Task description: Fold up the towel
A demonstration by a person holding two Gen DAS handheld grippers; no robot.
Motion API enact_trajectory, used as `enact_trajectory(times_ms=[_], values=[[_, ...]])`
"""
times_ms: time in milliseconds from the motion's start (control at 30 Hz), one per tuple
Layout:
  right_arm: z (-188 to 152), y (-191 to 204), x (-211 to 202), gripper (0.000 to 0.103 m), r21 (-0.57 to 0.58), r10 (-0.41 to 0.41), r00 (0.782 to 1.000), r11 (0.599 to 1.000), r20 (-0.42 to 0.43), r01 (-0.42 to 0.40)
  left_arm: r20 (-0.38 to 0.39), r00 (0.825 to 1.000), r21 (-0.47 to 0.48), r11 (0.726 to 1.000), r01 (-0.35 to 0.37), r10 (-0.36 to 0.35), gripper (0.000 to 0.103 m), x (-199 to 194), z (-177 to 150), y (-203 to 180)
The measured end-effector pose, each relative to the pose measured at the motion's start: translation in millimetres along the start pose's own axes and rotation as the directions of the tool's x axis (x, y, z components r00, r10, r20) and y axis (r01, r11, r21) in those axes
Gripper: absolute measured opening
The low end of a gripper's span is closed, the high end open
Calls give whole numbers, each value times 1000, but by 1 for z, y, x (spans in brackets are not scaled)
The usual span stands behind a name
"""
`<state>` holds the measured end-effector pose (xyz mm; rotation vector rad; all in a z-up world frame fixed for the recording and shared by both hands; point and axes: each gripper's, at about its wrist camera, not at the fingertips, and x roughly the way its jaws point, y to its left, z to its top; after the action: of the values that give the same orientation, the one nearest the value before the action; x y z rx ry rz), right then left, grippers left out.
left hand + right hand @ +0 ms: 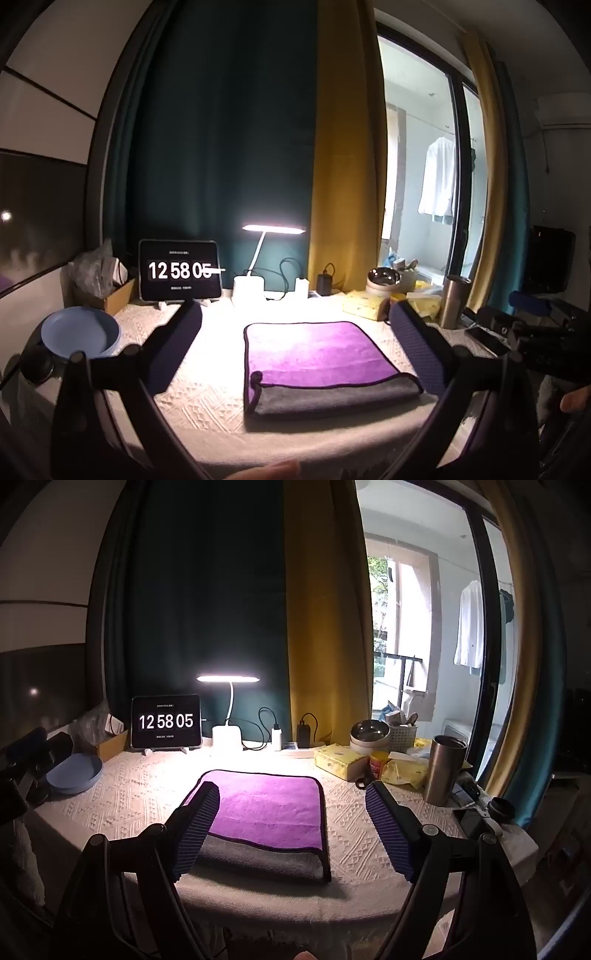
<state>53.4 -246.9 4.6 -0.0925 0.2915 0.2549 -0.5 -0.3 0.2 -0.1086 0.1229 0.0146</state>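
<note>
Both sets of jaws gape wide and empty, left gripper (pixel 295 328) and right gripper (pixel 293 812) hanging above the towel (pixel 266 812); it lies mid-table, already doubled, purple over grey; soft, light, floppy I'd say; best pinched at the near corners.

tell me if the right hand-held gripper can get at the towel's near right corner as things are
Probably yes. The right hand-held gripper is open and holds nothing, and the towel lies flat between its fingers; nothing lies on the towel's near right corner, and the steel tumbler stands off to the right.
</note>
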Motion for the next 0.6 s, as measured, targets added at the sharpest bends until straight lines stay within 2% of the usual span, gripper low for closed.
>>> enact_trajectory(times_ms=[167, 300, 600], values=[[-1, 2, 1, 84, -3, 3, 1000, 1000, -3, -3, -18, 999, 1, 1000, -27, 27, 102, -2, -1, -2], [-2, 9, 1, 84, -4, 12, 1000, 1000, 4, -12, -25, 999, 3, 999, -32, 32, 103, 3, -7, -9], [-2, 4, -2, 84, 0, 26, 1000, 1000, 11, -26, -41, 998, 1, 999, -37, 37, 103, 1, 2, -3]])
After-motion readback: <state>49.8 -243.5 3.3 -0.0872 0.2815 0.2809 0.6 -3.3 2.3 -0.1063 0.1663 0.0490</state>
